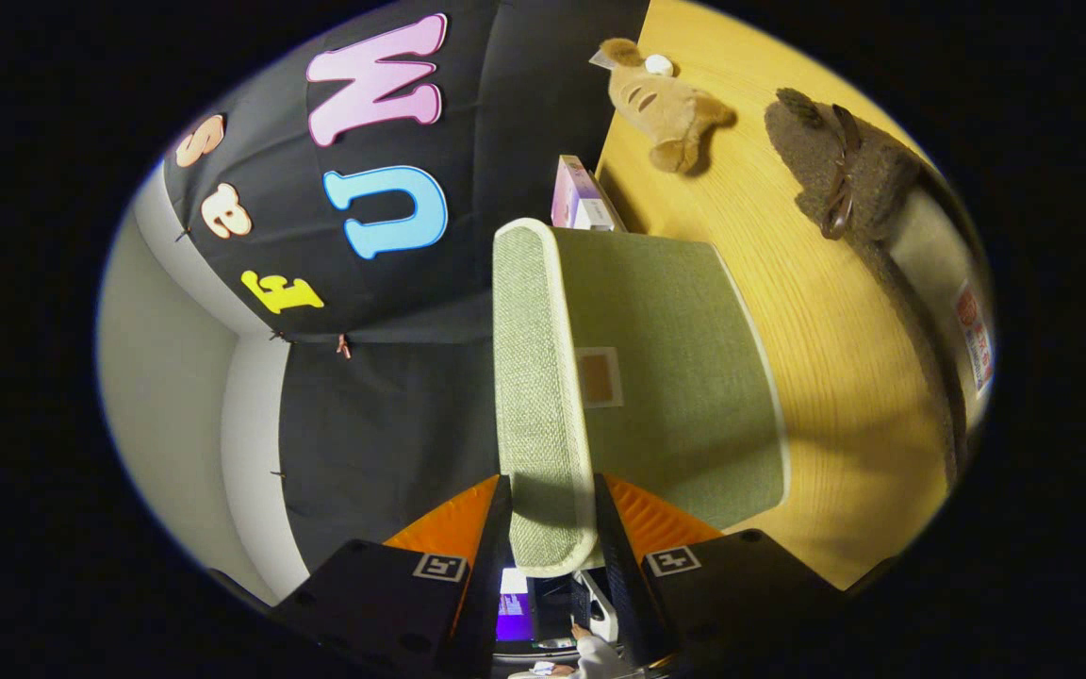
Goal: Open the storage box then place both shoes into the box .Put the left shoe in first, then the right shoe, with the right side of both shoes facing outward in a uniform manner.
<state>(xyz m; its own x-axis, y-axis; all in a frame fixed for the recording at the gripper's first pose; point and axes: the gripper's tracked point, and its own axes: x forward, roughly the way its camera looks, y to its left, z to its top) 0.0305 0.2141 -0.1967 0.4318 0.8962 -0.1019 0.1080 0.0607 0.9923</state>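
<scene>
**Jaws clamped on the lid edge of the storage box**

Gripper view, rolled sideways: the wooden surface (pixel 826 311) runs up one side, the booth's black cloth wall (pixel 392 415) up the other.

- Gripper (pixel 552 514): jaws closed onto the thick rim of the green fabric lid (pixel 543 396) of the storage box (pixel 675 396). One finger sits on each face of the rim; both appear to press on it. The rim runs straight ahead from between the fingers.
- Lid: woven green cloth with pale piping along the edge and a small square patch (pixel 598 375) on the broad face. Whether the lid is lifted clear of the box body cannot be told from here.
- Shoes: one dark brown fuzzy shoe (pixel 868 217) with a bow lies on the surface, beyond the box and well apart from the fingers. A label shows on its pale sole side. The second shoe could not be identified.
- Other items: a tan plush toy (pixel 666 104) on the surface near the shoe; a pink-and-white carton (pixel 581 193) just behind the far end of the box.
- Below the fingers: a lit screen (pixel 513 604) and part of a person's hand (pixel 585 651), small and unclear.
</scene>
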